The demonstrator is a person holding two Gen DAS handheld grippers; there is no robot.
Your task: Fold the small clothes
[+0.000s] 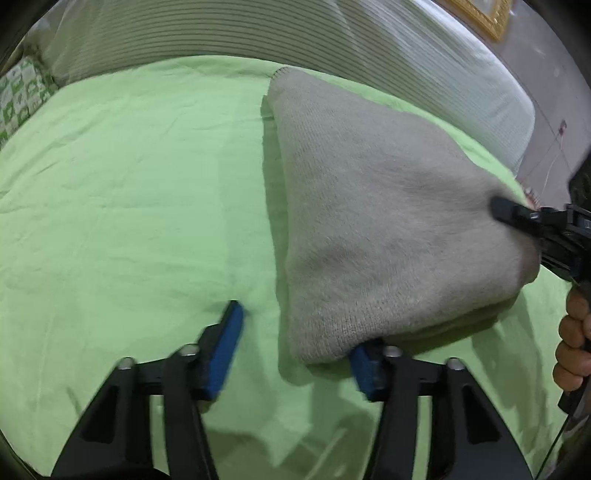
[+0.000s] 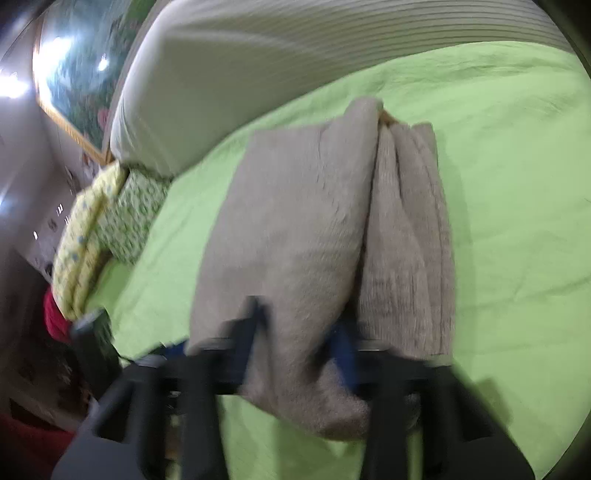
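A grey-beige knitted garment [image 1: 376, 221] lies partly folded on the light green bedsheet [image 1: 129, 184]. My left gripper [image 1: 295, 343] is open, its blue-padded jaws spread wide; the garment's near corner drapes over the right pad [image 1: 364, 373]. The right gripper [image 1: 517, 218] comes in from the right edge and pinches the garment's right side, lifting it. In the right wrist view the garment [image 2: 295, 221] fills the middle and a thick fold sits between the right gripper's [image 2: 295, 332] blurred blue pads.
A white striped headboard cushion [image 1: 258, 33] runs along the far side of the bed. A green-patterned pillow [image 2: 125, 214] lies at the bed's edge, with a red item [image 2: 55, 317] below it. A gold-framed picture [image 2: 74, 92] hangs on the wall.
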